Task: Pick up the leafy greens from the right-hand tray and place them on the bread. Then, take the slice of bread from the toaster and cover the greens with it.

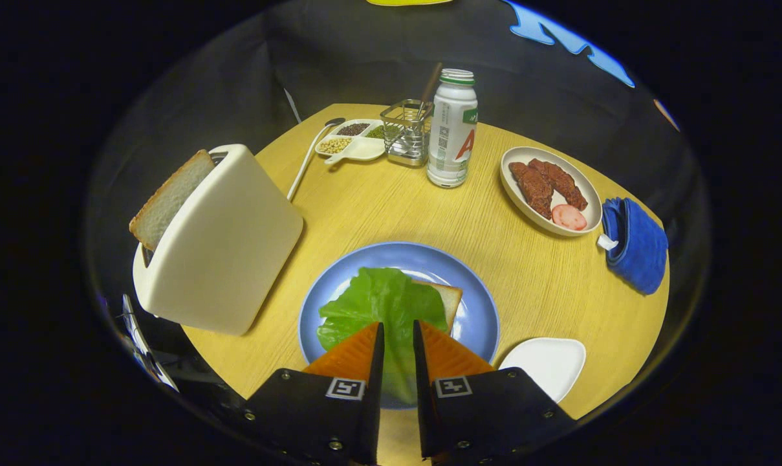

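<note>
The tool (pixel 398 336) hangs over the lettuce leaf (pixel 381 304) on the blue plate (pixel 475 317), fingers narrowly parted with leaf showing between. The toaster (pixel 226 243) stands close beside the plate, its bread slice (pixel 171 197) sticking out. Bare desk (pixel 391 213) lies open ahead, up to the bottle (pixel 453 129) and wire rack (pixel 407 133).

The table (pixel 378 207) was pale wood with a fine matt grain, and the toaster (pixel 229 239) had a smooth, matt, plastic-looking shell holding a porous slice of bread (pixel 169 197). The blue plate (pixel 475 310) looked glossy under crinkled leafy greens (pixel 381 304). Farther back stood a wire metal basket (pixel 405 133) and a smooth plastic bottle (pixel 452 129), with a soft blue cloth (pixel 636 246) beside.
</note>
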`<action>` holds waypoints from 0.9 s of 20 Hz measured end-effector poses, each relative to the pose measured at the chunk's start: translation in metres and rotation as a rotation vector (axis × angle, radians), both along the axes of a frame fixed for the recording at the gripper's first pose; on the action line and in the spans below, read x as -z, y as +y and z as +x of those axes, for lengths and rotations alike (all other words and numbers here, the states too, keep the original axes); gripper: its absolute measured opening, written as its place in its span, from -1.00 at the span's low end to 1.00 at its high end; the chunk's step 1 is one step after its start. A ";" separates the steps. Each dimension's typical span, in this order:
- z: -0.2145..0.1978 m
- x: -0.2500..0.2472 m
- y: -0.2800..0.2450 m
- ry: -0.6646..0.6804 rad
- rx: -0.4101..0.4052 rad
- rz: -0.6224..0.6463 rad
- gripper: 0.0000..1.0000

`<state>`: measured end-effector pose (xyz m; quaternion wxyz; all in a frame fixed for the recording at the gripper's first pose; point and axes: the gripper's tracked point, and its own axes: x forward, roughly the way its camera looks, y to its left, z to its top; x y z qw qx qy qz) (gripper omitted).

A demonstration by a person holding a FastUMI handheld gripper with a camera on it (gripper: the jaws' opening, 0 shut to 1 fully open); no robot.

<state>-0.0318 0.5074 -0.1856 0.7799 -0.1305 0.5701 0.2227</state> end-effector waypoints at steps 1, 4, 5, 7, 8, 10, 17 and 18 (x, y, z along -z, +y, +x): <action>-0.001 -0.001 0.000 -0.003 0.001 0.005 -0.49; -0.004 -0.006 0.002 -0.015 -0.006 0.018 -0.50; -0.005 -0.008 0.002 -0.021 -0.007 0.023 -0.50; -0.006 -0.011 0.002 -0.041 -0.010 0.012 -0.50; -0.006 -0.013 0.001 -0.053 -0.009 0.002 -0.50; -0.010 -0.019 0.005 -0.072 -0.004 0.002 -0.49; -0.022 -0.042 0.021 -0.292 0.012 0.042 -0.49; -0.024 -0.044 0.025 -0.316 0.026 0.053 -0.49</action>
